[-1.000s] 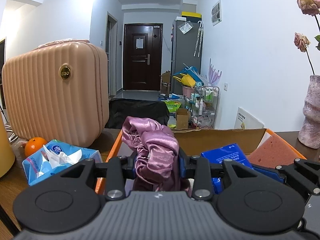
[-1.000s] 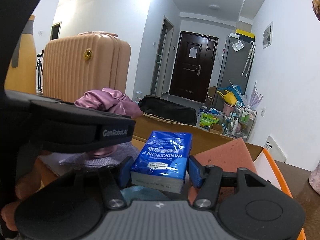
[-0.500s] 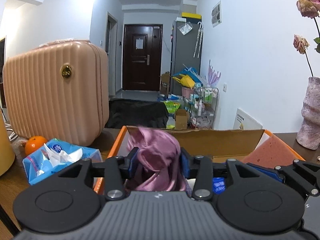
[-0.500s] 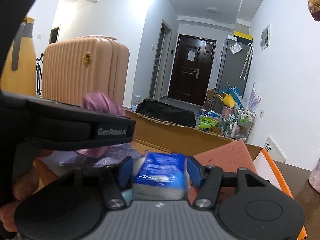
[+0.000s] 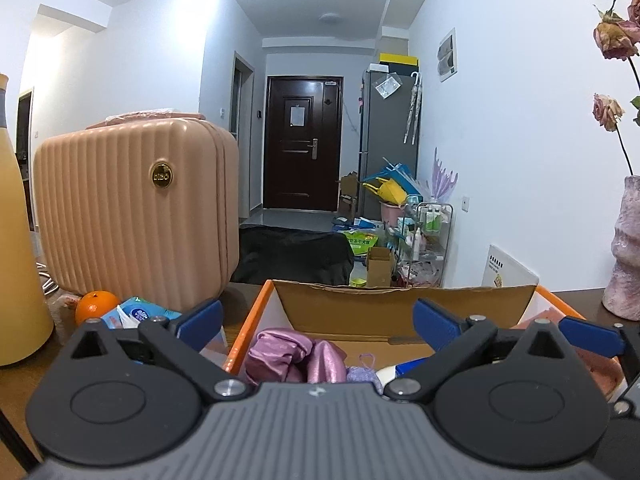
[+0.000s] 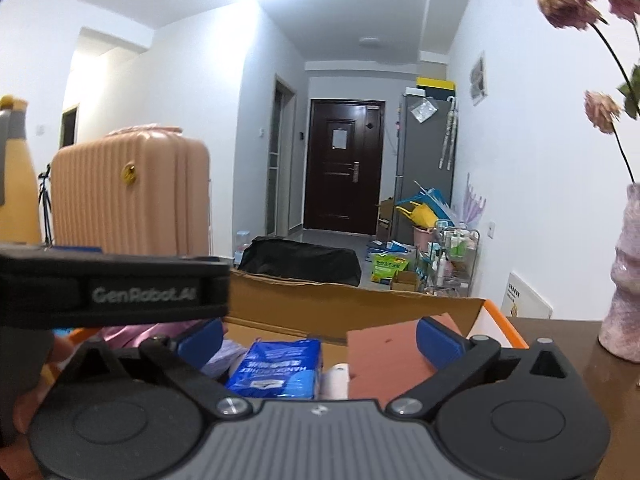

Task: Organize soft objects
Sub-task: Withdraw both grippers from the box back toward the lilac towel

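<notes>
An orange-rimmed cardboard box (image 5: 404, 304) sits on the table in front of me. A pink satin cloth (image 5: 296, 360) lies inside it at the left, beside a small lilac knit piece (image 5: 362, 372). My left gripper (image 5: 316, 322) is open and empty above the cloth. In the right wrist view the blue handkerchief pack (image 6: 280, 370) lies in the box (image 6: 348, 304) next to a reddish sponge (image 6: 384, 356). My right gripper (image 6: 318, 338) is open and empty above the pack.
A pink ribbed suitcase (image 5: 136, 216) stands at the back left. An orange (image 5: 96, 306) and a blue tissue pack (image 5: 140, 316) lie left of the box. A yellow bottle (image 5: 16, 248) is at far left, a pink vase (image 5: 624, 252) at right.
Both grippers opened. The left let go of the pink cloth and the right let go of the blue pack; both things now lie in the box.
</notes>
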Tool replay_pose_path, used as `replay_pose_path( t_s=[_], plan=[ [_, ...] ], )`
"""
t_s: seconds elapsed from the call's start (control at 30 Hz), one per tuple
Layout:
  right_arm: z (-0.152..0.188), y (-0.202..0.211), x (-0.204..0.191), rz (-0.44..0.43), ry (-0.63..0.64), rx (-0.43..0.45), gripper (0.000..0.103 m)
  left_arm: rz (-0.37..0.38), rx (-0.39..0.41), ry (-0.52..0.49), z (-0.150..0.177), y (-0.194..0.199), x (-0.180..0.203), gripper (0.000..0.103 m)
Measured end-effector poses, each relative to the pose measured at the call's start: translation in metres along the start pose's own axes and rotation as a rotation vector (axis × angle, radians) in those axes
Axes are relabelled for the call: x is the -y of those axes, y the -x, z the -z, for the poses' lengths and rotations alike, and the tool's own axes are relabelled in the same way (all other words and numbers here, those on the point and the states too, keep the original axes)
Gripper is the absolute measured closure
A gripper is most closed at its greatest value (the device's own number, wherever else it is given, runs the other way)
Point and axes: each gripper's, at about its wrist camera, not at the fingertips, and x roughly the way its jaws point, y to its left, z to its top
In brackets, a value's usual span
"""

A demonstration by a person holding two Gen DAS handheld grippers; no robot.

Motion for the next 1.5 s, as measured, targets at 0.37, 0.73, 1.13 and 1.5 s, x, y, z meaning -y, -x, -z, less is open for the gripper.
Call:
replay_pose_path(
  t_s=[0.37, 0.73, 1.13, 1.5],
  plan=[
    [0.002, 0.011, 0.004, 0.032, -0.01, 0.048, 0.0, -0.012, 0.005, 0.006, -0.001, 0.002, -0.002, 0.0],
    [0.007, 0.034, 0.012, 0.068, -0.023, 0.091, 0.0, -0.013, 0.027, 0.001, 0.0, 0.021, -0.009, 0.0],
    [0.018, 0.061, 0.016, 0.102, -0.027, 0.081, 0.0, -0.018, 0.023, 0.005, 0.007, 0.044, -0.014, 0.0],
    [0.027, 0.092, 0.017, 0.125, -0.031, 0.074, 0.0, -0.011, 0.012, 0.001, 0.017, 0.074, -0.017, 0.0]
  ],
)
